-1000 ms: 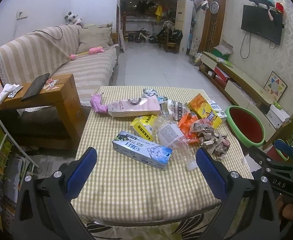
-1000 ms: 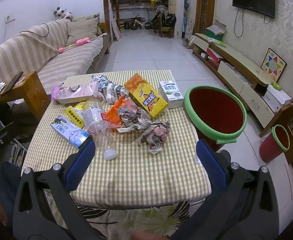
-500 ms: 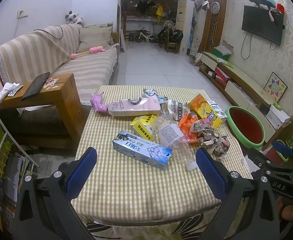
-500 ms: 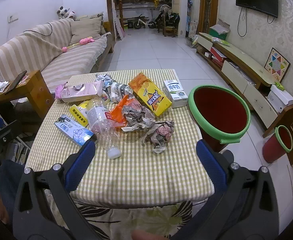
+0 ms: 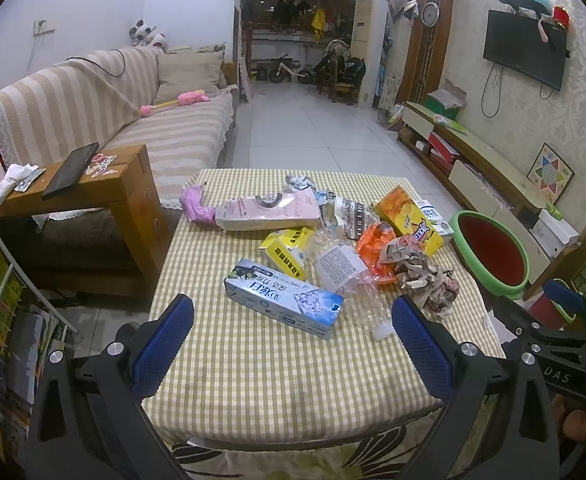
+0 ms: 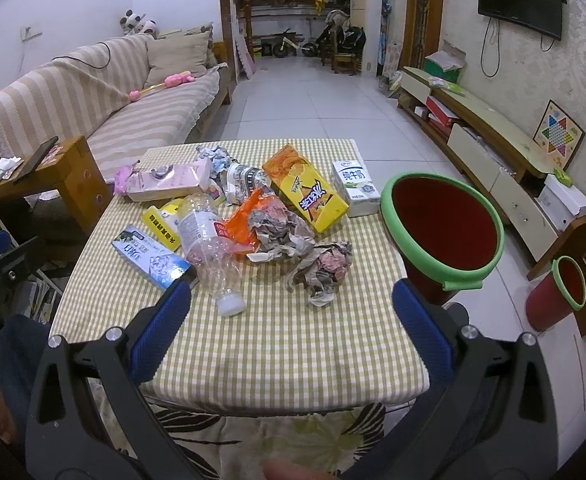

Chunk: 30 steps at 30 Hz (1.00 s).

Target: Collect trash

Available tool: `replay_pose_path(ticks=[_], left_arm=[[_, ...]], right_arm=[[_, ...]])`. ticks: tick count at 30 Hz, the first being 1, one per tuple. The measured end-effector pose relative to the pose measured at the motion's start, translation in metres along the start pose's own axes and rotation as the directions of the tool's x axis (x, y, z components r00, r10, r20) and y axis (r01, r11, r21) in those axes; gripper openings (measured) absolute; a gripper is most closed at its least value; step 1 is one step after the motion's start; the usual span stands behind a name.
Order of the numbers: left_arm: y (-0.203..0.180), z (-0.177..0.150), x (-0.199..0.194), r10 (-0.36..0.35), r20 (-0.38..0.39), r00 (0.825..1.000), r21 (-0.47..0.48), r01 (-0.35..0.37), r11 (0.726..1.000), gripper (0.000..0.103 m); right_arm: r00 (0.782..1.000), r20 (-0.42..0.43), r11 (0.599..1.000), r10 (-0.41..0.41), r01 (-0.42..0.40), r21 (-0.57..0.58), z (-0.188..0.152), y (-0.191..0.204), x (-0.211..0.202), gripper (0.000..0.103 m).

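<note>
- the checked table (image 6: 285, 344) sits a touch lower and farther off in our right view than a second ago; we are pulling back slightly, not reaching in.
- the red bin with the green rim (image 6: 445, 216) stands just right of the table, still empty.
- the trash is untouched mid-table: the crumpled paper (image 6: 317, 260), the clear bottle (image 6: 209, 248), the blue carton (image 5: 283, 298).
- our left gripper (image 5: 289, 348) and right gripper (image 6: 289, 328) both gape wide, holding nothing, so collecting has yet to begin.
</note>
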<state>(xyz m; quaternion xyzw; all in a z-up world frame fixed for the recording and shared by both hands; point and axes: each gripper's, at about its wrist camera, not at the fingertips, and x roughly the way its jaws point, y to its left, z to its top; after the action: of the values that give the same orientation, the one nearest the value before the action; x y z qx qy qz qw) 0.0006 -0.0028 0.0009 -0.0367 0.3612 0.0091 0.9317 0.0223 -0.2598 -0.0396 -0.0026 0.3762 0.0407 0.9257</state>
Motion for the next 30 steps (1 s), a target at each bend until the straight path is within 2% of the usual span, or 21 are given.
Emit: replay_pose_path(ticks=[20, 30], left_arm=[[-0.001, -0.003, 0.001, -0.001, -0.008, 1.000, -0.007, 0.001, 1.000, 0.095], [0.014, -0.007, 0.020, 0.015, -0.077, 0.997, -0.044, -0.019, 0.999, 0.095]], right_arm=[[1.000, 0.004, 1.000, 0.023, -0.023, -0.017, 0.001, 0.002, -0.001, 0.099], [1.000, 0.002, 0.999, 0.024, -0.024, -0.032, 0.002, -0.002, 0.008, 0.099]])
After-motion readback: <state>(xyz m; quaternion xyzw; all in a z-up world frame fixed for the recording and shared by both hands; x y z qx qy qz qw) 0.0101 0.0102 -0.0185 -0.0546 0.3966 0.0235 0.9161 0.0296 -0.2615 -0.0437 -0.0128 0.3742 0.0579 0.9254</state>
